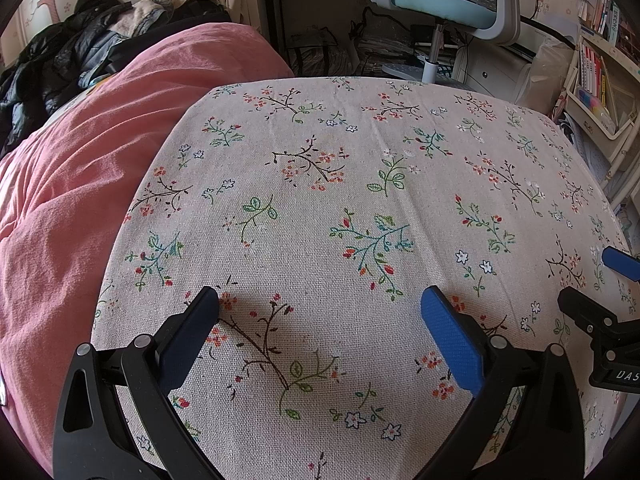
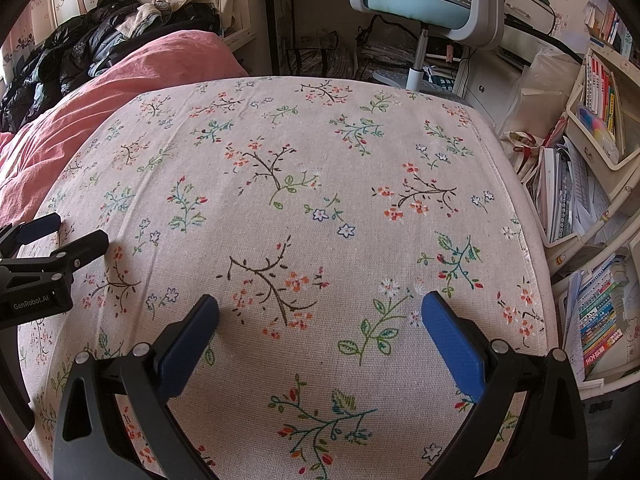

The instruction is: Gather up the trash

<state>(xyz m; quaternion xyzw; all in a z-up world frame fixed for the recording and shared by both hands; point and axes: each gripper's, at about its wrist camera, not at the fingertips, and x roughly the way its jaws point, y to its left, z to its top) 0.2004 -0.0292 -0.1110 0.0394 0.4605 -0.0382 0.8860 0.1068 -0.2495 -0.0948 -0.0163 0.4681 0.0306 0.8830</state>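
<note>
Left wrist view looks down on a surface (image 1: 360, 200) covered by a floral cloth, with the left gripper (image 1: 320, 308) hovering low over it, jaws spread wide and holding nothing. At the right edge of that view the right gripper (image 1: 600, 280) shows side-on. Right wrist view shows the right gripper over the same cloth, jaws also wide and empty, and the left gripper at the left edge, its fingers slightly parted. No trash shows on the cloth in either view, so I cannot tell where it lies. A pink duvet (image 1: 80, 168) lies just beside the surface on the left, with dark jackets (image 1: 60, 52) piled beyond it. Behind the surface stands a blue chair (image 2: 424, 4), and shelves of books (image 2: 596, 184) fill the right side.
</note>
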